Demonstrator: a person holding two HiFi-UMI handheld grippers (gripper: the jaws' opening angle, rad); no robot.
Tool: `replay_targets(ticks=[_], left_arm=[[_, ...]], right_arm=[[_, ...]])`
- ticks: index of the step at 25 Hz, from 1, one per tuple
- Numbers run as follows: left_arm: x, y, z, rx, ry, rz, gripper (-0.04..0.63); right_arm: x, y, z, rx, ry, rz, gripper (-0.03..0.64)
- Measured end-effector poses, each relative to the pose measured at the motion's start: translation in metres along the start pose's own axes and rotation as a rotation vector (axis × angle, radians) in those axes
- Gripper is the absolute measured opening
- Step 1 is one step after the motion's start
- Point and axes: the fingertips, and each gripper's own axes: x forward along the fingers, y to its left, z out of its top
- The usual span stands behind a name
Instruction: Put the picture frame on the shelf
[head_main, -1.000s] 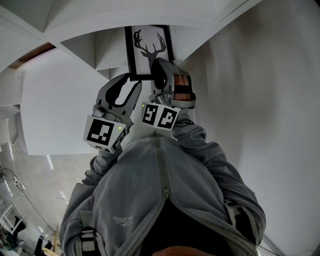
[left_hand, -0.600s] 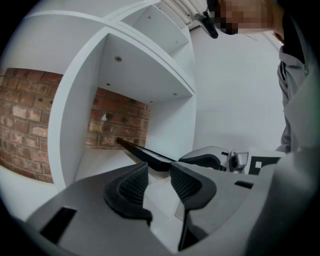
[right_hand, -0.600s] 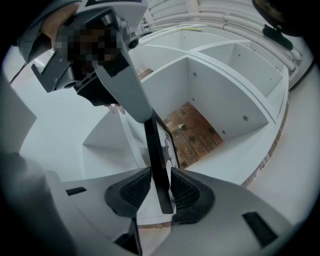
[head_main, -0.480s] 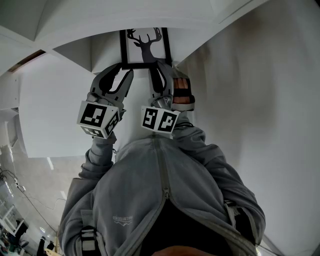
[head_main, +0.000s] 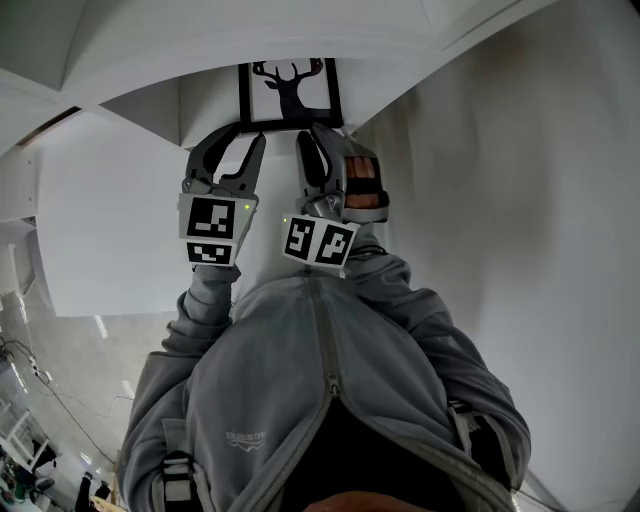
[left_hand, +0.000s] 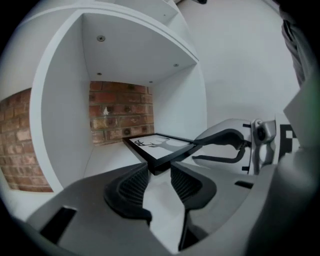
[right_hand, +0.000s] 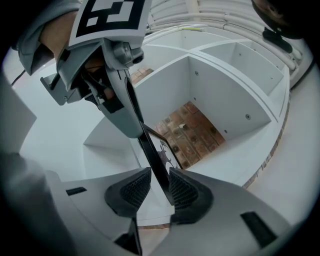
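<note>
A black picture frame (head_main: 290, 92) with a deer silhouette sits in the opening of a white shelf compartment (head_main: 150, 100). My right gripper (head_main: 322, 138) is shut on its lower right edge. In the right gripper view the frame (right_hand: 157, 155) runs edge-on between the pads. My left gripper (head_main: 238, 140) stands open at the lower left corner. In the left gripper view that corner (left_hand: 156, 165) lies between the tips of the left gripper (left_hand: 159, 172) without being pressed. The right gripper (left_hand: 197, 144) clamps the far edge. I cannot tell whether the frame rests on the shelf floor.
The compartment has white side walls (left_hand: 65, 125), a white ceiling and a brick back wall (left_hand: 120, 112). More white compartments (right_hand: 235, 75) adjoin it. A plain white wall (head_main: 500, 200) rises on the right. My grey jacket (head_main: 320, 380) fills the lower head view.
The left gripper rose from below the frame to its lower left corner, still open. The right gripper carried the frame a little higher and further into the compartment.
</note>
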Motion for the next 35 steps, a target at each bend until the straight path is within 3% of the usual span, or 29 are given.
replay_targets(ticks=[9,14,21,26,35], left_arm=[[0.003,0.003,-0.001,0.042,0.014,0.089,0.147],[-0.010,0.003,0.009,0.009,-0.062,0.168,0.156],[-0.045,-0.015,0.029,-0.005,-0.164,0.209,0.016],[-0.068,-0.037,0.042,-0.018,-0.212,0.215,0.008],[-0.106,-0.090,0.065,-0.059,-0.287,0.250,0.008]], right_arm=[[-0.005,0.001,-0.001,0.052,-0.004,0.013,0.115],[-0.014,-0.005,-0.001,0.138,-0.011,0.018,0.115],[-0.041,-0.027,0.005,0.332,-0.088,0.012,0.078],[-0.069,-0.047,0.009,0.429,-0.185,-0.012,0.039],[-0.120,-0.070,0.001,0.660,-0.303,0.076,0.028]])
